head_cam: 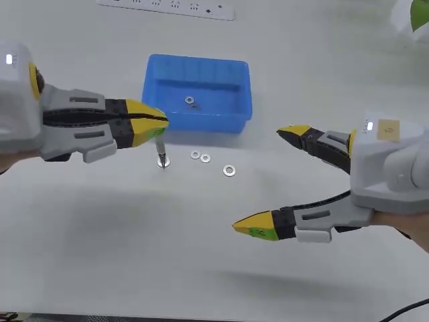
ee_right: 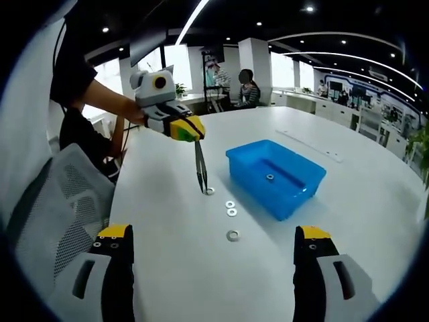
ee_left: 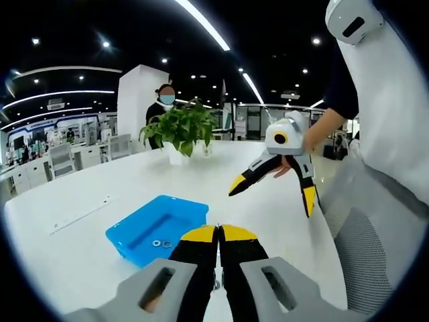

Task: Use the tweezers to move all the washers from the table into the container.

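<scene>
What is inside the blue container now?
Two small washers lie close together on the floor of the blue container. The rest of its floor looks bare. In the left gripper view its near wall hides a strip of the floor.

Tweezers (head_cam: pixel 160 149) top hidden inside left claw (head_cam: pixel 165 121); power strip (head_cam: pixel 167 7) cropped at edge.

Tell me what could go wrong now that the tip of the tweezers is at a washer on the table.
1. The washer lies flat on the table, so the tweezers in the left gripper may slip or flick it away, perhaps into the two washers beside it.
2. With a weak grip, it could drop before clearing the front wall of the blue container.
</scene>
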### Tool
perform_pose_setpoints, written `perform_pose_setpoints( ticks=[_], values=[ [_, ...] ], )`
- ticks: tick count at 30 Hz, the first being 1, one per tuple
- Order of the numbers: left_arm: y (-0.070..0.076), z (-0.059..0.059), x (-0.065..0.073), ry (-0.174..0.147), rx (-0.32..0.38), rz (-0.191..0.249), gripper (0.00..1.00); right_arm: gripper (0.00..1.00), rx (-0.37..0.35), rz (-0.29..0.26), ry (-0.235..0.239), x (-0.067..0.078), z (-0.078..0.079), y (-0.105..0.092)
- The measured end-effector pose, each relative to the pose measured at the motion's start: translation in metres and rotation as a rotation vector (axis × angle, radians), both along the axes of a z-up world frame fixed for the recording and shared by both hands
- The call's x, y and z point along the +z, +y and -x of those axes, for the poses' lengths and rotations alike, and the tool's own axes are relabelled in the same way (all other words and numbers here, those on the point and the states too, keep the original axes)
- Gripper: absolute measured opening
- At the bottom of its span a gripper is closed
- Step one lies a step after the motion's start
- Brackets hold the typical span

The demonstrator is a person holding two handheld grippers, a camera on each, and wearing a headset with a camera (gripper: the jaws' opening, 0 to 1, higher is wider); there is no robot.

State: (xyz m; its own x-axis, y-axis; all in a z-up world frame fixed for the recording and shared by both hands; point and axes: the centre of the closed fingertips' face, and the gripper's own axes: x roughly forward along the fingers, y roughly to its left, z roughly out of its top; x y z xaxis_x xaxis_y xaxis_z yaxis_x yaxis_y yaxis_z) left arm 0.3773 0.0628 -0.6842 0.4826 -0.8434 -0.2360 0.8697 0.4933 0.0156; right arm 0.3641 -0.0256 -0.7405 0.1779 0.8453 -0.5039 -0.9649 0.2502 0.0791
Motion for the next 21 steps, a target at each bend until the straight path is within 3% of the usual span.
perform_pose_setpoints(
  ticks=[9,14,18,21],
  values=[
    [-0.003,0.002,-0.002,-0.013,-0.042,-0.009,0.04,1.00,0.066,-0.014,0.011,-0.001,0.008,0.022],
    [-0.006,0.005,-0.003,0.003,-0.092,-0.018,0.04,0.97,0.141,-0.018,0.019,-0.003,0.013,0.043],
    [-0.006,0.002,-0.005,0.012,-0.111,-0.032,0.05,0.84,0.195,-0.042,0.026,-0.004,0.015,0.062],
    [-0.007,0.003,-0.006,0.017,-0.126,-0.040,0.05,0.83,0.222,-0.048,0.040,-0.007,0.019,0.073]
  ],
)
